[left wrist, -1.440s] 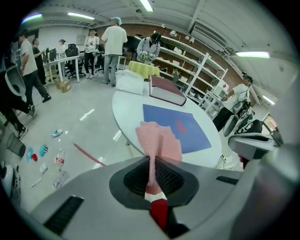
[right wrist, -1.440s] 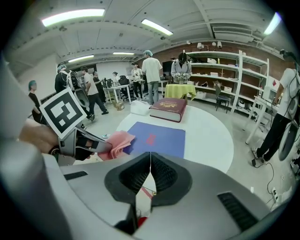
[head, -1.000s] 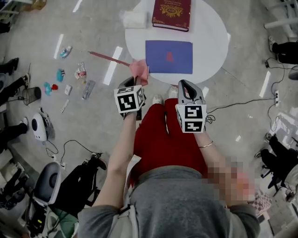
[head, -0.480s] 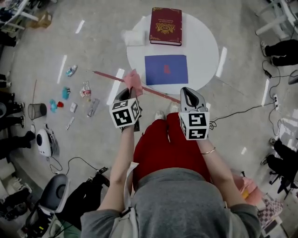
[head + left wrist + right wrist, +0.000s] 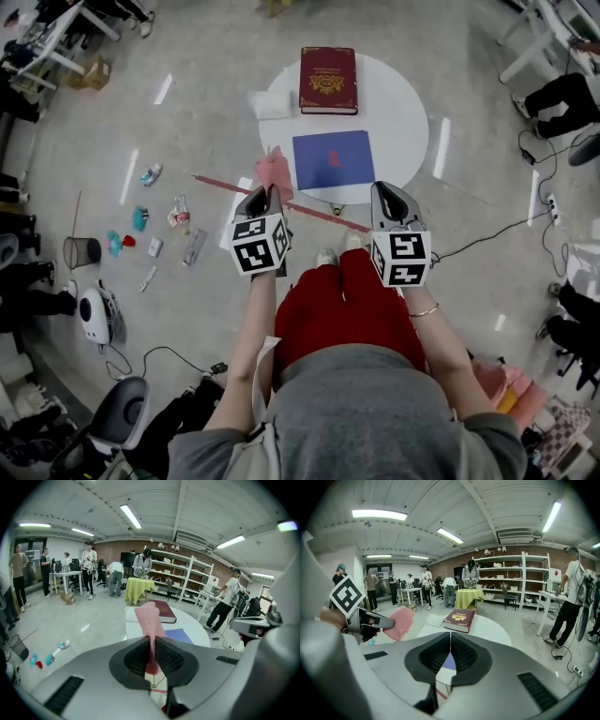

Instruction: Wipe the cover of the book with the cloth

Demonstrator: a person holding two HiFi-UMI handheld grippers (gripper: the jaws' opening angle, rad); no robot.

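Note:
A dark red book [image 5: 328, 80] with a gold emblem lies at the far side of the round white table [image 5: 403, 112]. Nearer me on the table lies a blue sheet [image 5: 333, 159]. My left gripper [image 5: 265, 195] hangs over the floor short of the table's near left edge, shut on a pink cloth [image 5: 274, 174]. In the left gripper view the pink cloth [image 5: 149, 620] stands up between the pads, with the book [image 5: 163, 610] beyond. My right gripper [image 5: 386, 192] is shut and holds nothing, level with the left one. In the right gripper view the book [image 5: 460, 619] lies straight ahead.
A white folded cloth [image 5: 272, 105] lies at the table's left edge. A red strip [image 5: 309, 214] crosses the floor under the grippers. Small litter [image 5: 159, 225] and a wire bin [image 5: 82, 251] lie left, a cable [image 5: 487, 234] right. People stand around the room.
Both grippers and the view have drawn back from the table, which now sits farther off and smaller. The left gripper still holds the pink cloth.

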